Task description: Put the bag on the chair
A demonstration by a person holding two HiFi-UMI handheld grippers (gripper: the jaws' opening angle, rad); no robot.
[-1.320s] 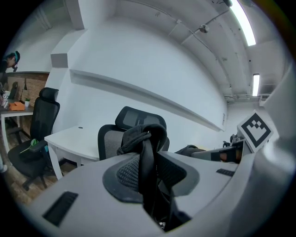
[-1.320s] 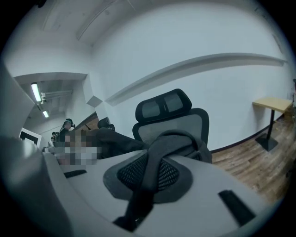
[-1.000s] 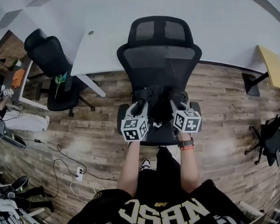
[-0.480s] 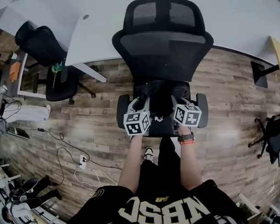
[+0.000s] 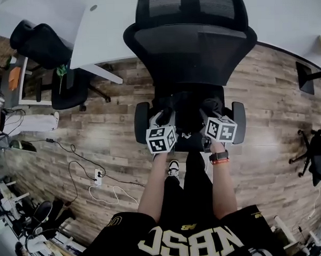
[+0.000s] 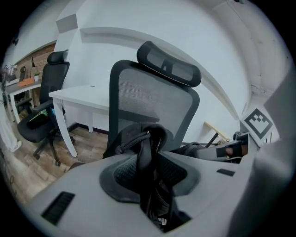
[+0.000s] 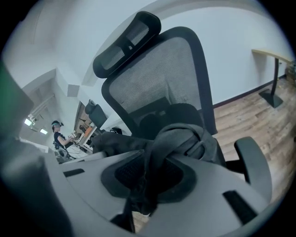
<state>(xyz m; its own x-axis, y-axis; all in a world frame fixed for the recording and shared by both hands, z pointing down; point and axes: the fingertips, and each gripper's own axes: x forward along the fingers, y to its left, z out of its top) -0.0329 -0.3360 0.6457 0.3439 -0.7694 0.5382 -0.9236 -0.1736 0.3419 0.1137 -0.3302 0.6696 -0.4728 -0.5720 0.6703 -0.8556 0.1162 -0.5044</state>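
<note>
A black mesh office chair [image 5: 189,50] stands in front of me. The black bag [image 5: 186,114] rests on its seat between the armrests. My left gripper [image 5: 163,119] is at the bag's left side, shut on a black strap [image 6: 147,148] pinched between its pads. My right gripper [image 5: 206,114] is at the bag's right side. Its jaws are opening, and a dark strap loop [image 7: 182,132] still sits pinched between them. In both gripper views the chair's backrest [image 6: 152,97] [image 7: 162,74] rises close behind the straps.
A white desk [image 5: 104,32] runs behind the chair, with a second black chair [image 5: 53,55] at its left. Cables and a power strip [image 5: 97,178] lie on the wood floor at the left. Another chair [image 5: 314,156] stands at the far right. My shoe [image 5: 173,168] is under the seat's front edge.
The head view has moved in over the chair, which now looms larger. Both grippers have stayed on the bag at the seat, drifting slightly right and down in the picture.
</note>
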